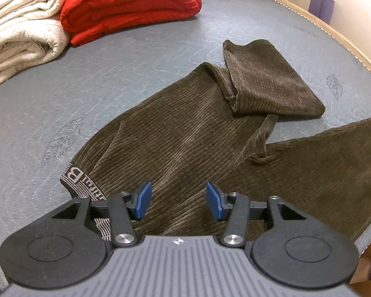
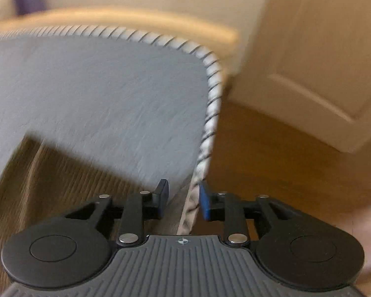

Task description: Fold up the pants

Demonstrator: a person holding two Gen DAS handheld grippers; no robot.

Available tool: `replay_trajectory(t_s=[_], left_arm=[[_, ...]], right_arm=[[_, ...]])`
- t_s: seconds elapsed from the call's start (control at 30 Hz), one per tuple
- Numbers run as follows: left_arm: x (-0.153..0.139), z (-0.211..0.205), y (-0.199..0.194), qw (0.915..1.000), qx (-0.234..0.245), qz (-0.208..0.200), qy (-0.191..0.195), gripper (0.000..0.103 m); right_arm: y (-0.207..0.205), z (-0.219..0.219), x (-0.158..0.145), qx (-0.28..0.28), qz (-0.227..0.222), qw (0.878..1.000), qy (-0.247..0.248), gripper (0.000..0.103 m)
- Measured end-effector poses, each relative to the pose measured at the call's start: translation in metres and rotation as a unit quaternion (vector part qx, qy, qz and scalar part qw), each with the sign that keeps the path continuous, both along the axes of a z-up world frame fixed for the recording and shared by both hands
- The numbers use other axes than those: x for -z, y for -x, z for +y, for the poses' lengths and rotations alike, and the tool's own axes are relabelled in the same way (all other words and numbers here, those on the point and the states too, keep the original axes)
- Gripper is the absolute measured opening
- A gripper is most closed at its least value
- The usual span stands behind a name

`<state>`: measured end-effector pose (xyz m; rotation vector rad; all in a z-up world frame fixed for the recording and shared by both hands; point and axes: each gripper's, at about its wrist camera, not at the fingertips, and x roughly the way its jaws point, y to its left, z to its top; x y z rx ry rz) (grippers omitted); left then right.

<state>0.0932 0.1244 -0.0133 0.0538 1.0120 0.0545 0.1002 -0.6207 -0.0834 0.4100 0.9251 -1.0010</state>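
Olive-brown corduroy pants (image 1: 185, 138) lie spread on a grey mattress (image 1: 126, 74). One leg runs away to the upper right with its end folded back over itself (image 1: 267, 81). The other leg (image 1: 321, 163) runs off to the right. The patterned waistband (image 1: 74, 175) lies at the lower left. My left gripper (image 1: 179, 201) is open and empty, just above the pants near the waist. My right gripper (image 2: 183, 200) is open and empty over the mattress's corded edge (image 2: 210, 113), with part of the pants (image 2: 44, 173) at its lower left. The right wrist view is motion-blurred.
A folded red quilt (image 1: 131, 5) and a folded cream blanket (image 1: 24, 32) lie at the far left of the mattress. A wooden bed rim (image 1: 334, 32) runs along the far right. In the right wrist view, wooden floor (image 2: 272, 163) and a cream door (image 2: 321, 49) lie beyond the mattress corner.
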Motion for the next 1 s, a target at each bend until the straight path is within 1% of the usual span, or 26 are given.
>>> replay_trajectory(t_s=[0.03,0.07,0.1,0.17,0.23,0.3,0.37,0.47,0.57,0.6,0.63,0.67,0.73,0.77,0.8,0.83,0.87,0.9,0.93,1.0], left_arm=[[0.0,0.001,0.0,1.0,-0.001,0.0,0.0,0.055],[0.001,0.001,0.0,1.0,-0.001,0.001,0.002,0.055],[0.001,0.002,-0.001,1.0,-0.002,0.002,0.002,0.055],[0.003,0.003,-0.002,1.0,-0.003,0.005,0.001,0.055],[0.004,0.003,-0.003,1.0,-0.004,0.007,0.002,0.056],[0.005,0.002,-0.004,0.9999,-0.003,0.01,0.004,0.056],[0.007,0.001,-0.005,0.9999,0.001,0.012,0.005,0.056],[0.01,-0.001,-0.006,0.9998,0.005,0.017,-0.001,0.056],[0.014,0.001,-0.008,0.9997,0.006,0.022,-0.002,0.056],[0.015,0.002,-0.008,0.9997,0.005,0.024,-0.001,0.056],[0.017,0.004,-0.009,0.9996,0.002,0.027,-0.001,0.056],[0.019,0.006,-0.01,0.9996,0.0,0.03,-0.002,0.056],[0.022,0.01,-0.012,0.9994,-0.003,0.034,-0.004,0.056],[0.023,0.012,-0.013,0.9993,-0.006,0.036,-0.006,0.056],[0.024,0.014,-0.014,0.9992,-0.008,0.038,-0.007,0.056],[0.025,0.015,-0.015,0.9991,-0.01,0.04,-0.008,0.056],[0.026,0.017,-0.016,0.9991,-0.011,0.041,-0.009,0.056],[0.027,0.018,-0.016,0.999,-0.012,0.041,-0.009,0.056],[0.027,0.019,-0.016,0.999,-0.014,0.041,-0.009,0.056],[0.026,0.02,-0.017,0.999,-0.016,0.04,-0.008,0.056]], right_arm=[[-0.002,0.002,-0.006,-0.003,-0.028,1.0,0.0,0.03],[-0.009,0.006,-0.01,-0.028,-0.063,0.998,-0.009,0.03],[-0.018,0.013,-0.012,-0.067,-0.088,0.994,-0.024,0.03],[-0.039,0.03,-0.011,-0.144,-0.123,0.98,-0.054,0.031],[-0.058,0.045,-0.006,-0.187,-0.139,0.969,-0.084,0.034],[-0.079,0.06,0.003,-0.211,-0.137,0.961,-0.111,0.036],[-0.097,0.07,0.012,-0.222,-0.128,0.959,-0.125,0.037],[-0.123,0.078,0.027,-0.225,-0.11,0.959,-0.134,0.04],[-0.143,0.083,0.044,-0.214,-0.093,0.962,-0.139,0.043],[-0.148,0.084,0.049,-0.209,-0.088,0.964,-0.142,0.046],[-0.152,0.085,0.054,-0.206,-0.088,0.965,-0.138,0.047],[-0.156,0.087,0.056,-0.208,-0.091,0.966,-0.122,0.047],[-0.165,0.092,0.059,-0.206,-0.08,0.971,-0.096,0.046],[-0.168,0.094,0.059,-0.2,-0.08,0.973,-0.087,0.044],[-0.17,0.095,0.059,-0.193,-0.08,0.975,-0.08,0.034],[-0.172,0.094,0.061,-0.186,-0.078,0.977,-0.072,0.013],[-0.173,0.093,0.061,-0.179,-0.071,0.979,-0.061,0.009],[-0.173,0.09,0.061,-0.176,-0.072,0.98,-0.059,0.006],[-0.171,0.087,0.059,-0.17,-0.077,0.981,-0.06,0.005],[-0.168,0.085,0.052,-0.146,-0.092,0.984,-0.038,0.005]])
